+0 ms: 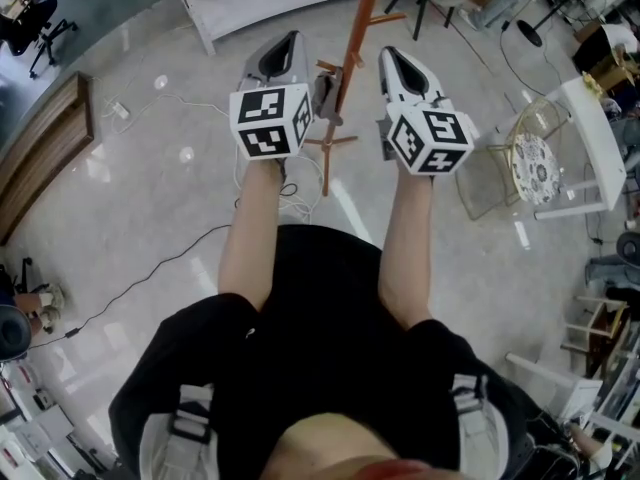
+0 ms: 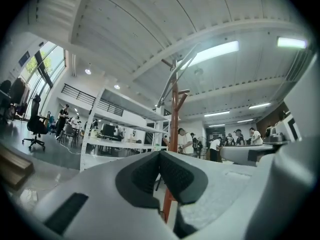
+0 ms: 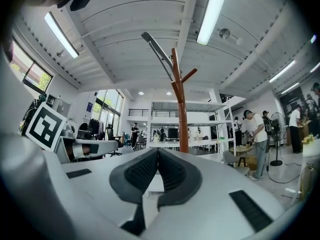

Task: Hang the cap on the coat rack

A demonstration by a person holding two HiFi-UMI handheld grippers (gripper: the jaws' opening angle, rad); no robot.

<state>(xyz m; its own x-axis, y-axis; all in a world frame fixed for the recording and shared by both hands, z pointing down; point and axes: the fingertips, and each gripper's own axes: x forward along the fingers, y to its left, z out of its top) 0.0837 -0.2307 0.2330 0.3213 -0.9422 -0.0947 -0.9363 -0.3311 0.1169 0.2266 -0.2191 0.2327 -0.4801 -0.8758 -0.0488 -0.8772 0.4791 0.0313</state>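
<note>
Both grippers are up in front of me, the left gripper (image 1: 288,43) at about 11 o'clock and the right gripper (image 1: 392,58) at about 1 o'clock in the head view. The coat rack (image 1: 352,58) pole stands right between them at 12. The left gripper view shows its fingers (image 2: 145,171) pressed together with nothing in them, and the rack (image 2: 174,114) is just behind, a bit toward 1 o'clock. Same deal in the right gripper view: fingers (image 3: 175,171) pressed tight and empty, rack (image 3: 181,114) dead ahead at 12 with its pegs branching off up top. As for the cap, there's a grey lump (image 1: 324,96) against the pole near a peg, at the left gripper's 3 o'clock. It's too small for me to say that's it. Neither gripper touches the rack.
</note>
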